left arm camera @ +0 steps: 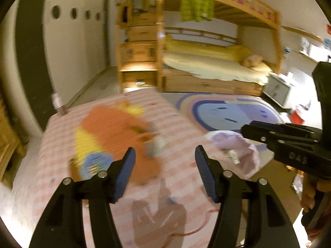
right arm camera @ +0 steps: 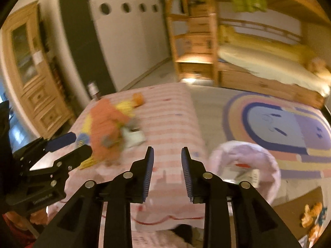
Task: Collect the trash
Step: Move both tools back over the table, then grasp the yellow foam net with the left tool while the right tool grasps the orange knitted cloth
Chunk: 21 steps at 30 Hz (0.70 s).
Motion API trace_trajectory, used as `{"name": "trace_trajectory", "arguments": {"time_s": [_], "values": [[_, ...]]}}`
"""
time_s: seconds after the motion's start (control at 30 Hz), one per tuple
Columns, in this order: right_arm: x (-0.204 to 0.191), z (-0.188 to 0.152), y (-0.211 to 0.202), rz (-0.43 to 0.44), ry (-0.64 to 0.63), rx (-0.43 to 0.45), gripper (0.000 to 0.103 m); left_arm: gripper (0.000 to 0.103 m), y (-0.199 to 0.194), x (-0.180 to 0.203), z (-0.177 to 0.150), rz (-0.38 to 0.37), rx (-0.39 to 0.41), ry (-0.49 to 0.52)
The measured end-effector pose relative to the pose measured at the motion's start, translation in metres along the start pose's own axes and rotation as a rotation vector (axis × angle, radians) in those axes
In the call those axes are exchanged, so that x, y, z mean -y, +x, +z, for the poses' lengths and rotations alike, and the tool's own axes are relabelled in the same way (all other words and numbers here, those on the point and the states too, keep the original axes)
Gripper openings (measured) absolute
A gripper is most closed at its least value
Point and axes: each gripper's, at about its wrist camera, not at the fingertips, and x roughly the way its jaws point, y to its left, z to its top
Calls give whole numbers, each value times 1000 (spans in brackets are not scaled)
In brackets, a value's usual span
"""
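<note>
Left gripper [left arm camera: 164, 161] spread wide, empty; right gripper [right arm camera: 167, 165] partly apart, empty too. Crumpled trash [left arm camera: 154, 147] lies just ahead of left claw on striped bed [left arm camera: 175, 124], beside orange toy [left arm camera: 115, 128]. Pink bag [right arm camera: 246, 165] sits right of right claw w/ some scraps inside already. Bed piece not yet collected.

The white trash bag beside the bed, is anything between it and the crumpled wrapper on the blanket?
Nothing visible: bare striped blanket lies between the wrapper and the bag. The orange toy touches the wrapper's far side.
</note>
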Motion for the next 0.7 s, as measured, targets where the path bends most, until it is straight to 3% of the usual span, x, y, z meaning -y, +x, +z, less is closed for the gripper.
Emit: {"name": "trace_trajectory", "arguments": {"time_s": [0.3,0.53,0.7], "values": [[-75,16,41,100,-154,-48,44,60,3,-91,-29,164,-76,-189],[-107,35,80,147,-209,-88,48,62,1,-119,-33,223,-82,-229],[-117,43,119,125,-215,-138,50,62,0,-126,-33,244,-88,-226]]}}
